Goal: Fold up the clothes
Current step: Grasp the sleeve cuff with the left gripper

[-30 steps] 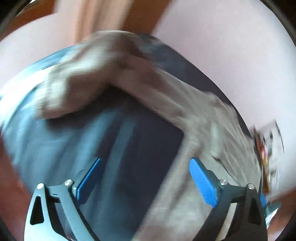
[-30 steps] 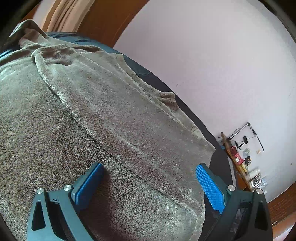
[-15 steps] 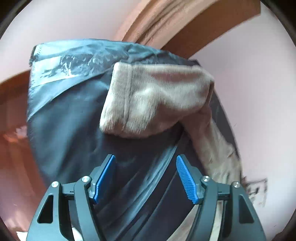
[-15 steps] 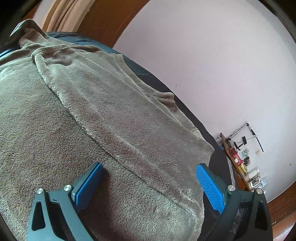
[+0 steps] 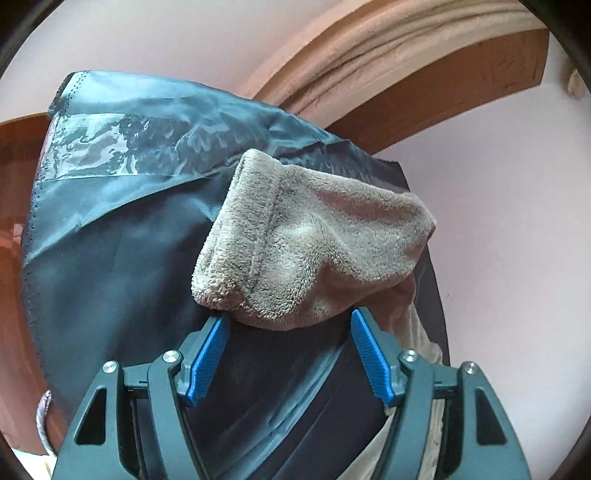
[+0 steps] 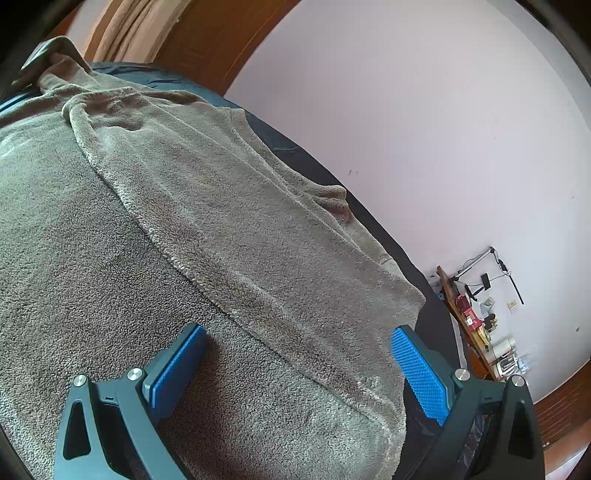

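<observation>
A grey-beige fleece garment (image 6: 221,221) lies spread over a dark blue cover (image 5: 110,277), with one edge folded over along its length. Its sleeve cuff (image 5: 314,251) lies bunched on the cover in the left wrist view. My left gripper (image 5: 288,317) is open, its fingertips at the cuff's near edge, one on each side; the pads do not press on the fleece. My right gripper (image 6: 298,332) stands wide open just above the garment body, near its right-hand edge, holding nothing.
A strip of clear tape (image 5: 110,147) runs across the cover's far end. A pale wall, brown woodwork (image 5: 480,85) and a beige curtain (image 6: 136,29) lie beyond. A shelf with small items (image 6: 472,321) is at the far right.
The left gripper has rolled and come up close to the sleeve cuff, and its jaws have narrowed. The right gripper and the garment under it have not moved.
</observation>
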Tool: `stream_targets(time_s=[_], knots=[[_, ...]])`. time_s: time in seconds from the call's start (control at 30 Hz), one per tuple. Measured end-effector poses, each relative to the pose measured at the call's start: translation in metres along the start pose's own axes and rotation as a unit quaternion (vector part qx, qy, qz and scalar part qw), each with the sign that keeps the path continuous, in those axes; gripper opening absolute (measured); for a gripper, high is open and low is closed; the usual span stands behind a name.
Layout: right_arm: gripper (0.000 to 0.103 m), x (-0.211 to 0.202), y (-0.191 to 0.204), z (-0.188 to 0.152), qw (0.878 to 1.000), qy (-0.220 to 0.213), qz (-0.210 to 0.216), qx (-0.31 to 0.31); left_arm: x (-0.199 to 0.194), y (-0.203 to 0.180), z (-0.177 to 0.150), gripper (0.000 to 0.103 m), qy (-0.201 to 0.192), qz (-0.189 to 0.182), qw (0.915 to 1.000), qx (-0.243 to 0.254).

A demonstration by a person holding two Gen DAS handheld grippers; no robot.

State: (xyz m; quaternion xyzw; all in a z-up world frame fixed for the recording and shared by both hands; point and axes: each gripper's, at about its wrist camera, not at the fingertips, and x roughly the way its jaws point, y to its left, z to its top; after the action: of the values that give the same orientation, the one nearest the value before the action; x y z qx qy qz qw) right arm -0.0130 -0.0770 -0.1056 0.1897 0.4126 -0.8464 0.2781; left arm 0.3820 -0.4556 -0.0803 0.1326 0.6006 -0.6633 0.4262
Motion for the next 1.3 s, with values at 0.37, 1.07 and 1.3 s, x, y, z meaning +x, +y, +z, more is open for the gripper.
stream_targets(time_s=[0.37, 1.07, 1.3], knots=[[0.102, -0.001, -0.001, -0.001, 1.000, -0.001, -0.001, -0.001, 0.016, -0.005, 0.008, 0.017, 0.013, 0.012, 0.9997, -0.018], [0.102, -0.002, -0.001, -0.001, 1.000, -0.003, -0.003, -0.003, 0.023, -0.032, 0.017, 0.017, 0.003, 0.013, 0.9998, -0.012], [0.102, -0.002, -0.001, -0.001, 1.000, -0.004, -0.005, -0.003, 0.021, -0.040, 0.023, 0.007, -0.020, 0.044, 0.9988, 0.013]])
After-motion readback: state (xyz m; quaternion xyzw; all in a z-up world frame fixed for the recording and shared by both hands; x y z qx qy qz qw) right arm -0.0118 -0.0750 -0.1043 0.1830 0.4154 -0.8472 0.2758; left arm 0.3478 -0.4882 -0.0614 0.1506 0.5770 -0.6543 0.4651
